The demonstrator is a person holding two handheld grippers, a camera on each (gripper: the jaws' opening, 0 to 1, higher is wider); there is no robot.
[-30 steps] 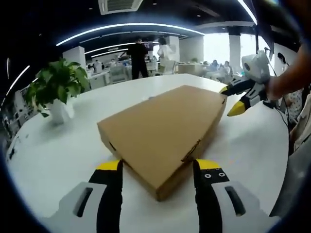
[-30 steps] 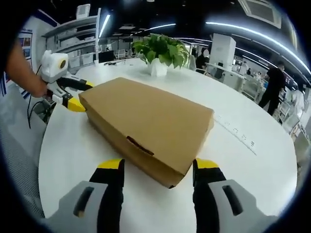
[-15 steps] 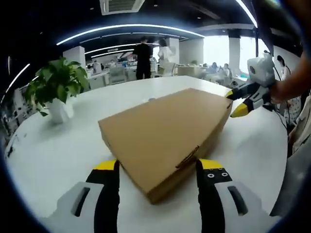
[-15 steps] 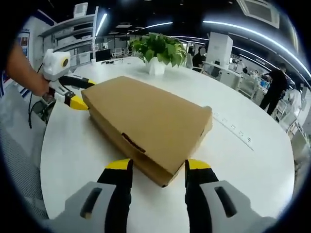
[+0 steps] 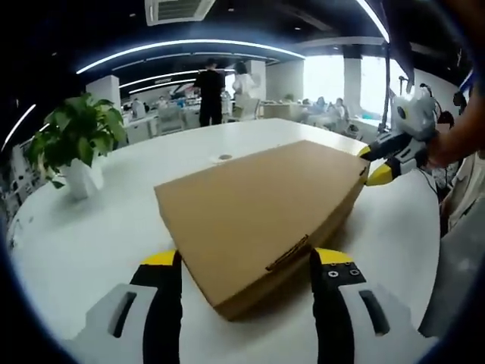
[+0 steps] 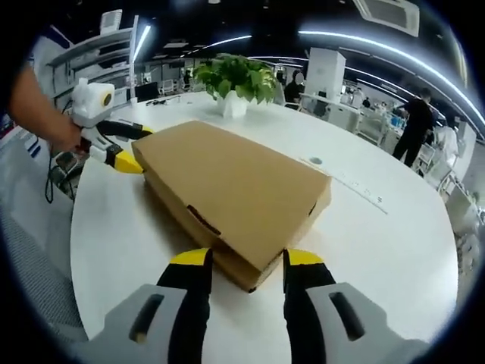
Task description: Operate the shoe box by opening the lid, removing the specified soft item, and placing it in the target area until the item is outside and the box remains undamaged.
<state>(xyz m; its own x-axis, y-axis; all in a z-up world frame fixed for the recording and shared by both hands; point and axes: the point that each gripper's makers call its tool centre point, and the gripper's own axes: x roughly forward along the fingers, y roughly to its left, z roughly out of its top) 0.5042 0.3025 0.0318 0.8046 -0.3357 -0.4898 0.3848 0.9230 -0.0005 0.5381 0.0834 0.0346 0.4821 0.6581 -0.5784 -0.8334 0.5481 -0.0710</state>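
A closed brown cardboard shoe box (image 5: 261, 208) lies flat on the white round tabletop (image 5: 98, 227), its lid still down and a tuck tab visible in the side wall in both views. The left gripper (image 5: 246, 265) sits at one corner of the box with its yellow-tipped fingers (image 5: 161, 259) spread wide to either side of that corner, gripping nothing. The right gripper (image 6: 239, 262) is at the opposite corner, its fingers (image 6: 191, 258) also apart around the corner, somewhat narrower, and likewise holding nothing; whether any fingertip actually touches the cardboard cannot be told. A potted plant (image 5: 76, 144) stands on the tabletop well apart from the box, and people stand far behind in the office. The soft item is presumably inside and hidden. The likely risk from here is to the box: if either pair of fingers closes hard on a corner, the thin cardboard could crease or crush, and lifting the lid from two diagonal corners unevenly could twist it or tear the tab. An off-centre push could also slide the light box across the smooth tabletop instead of opening it.
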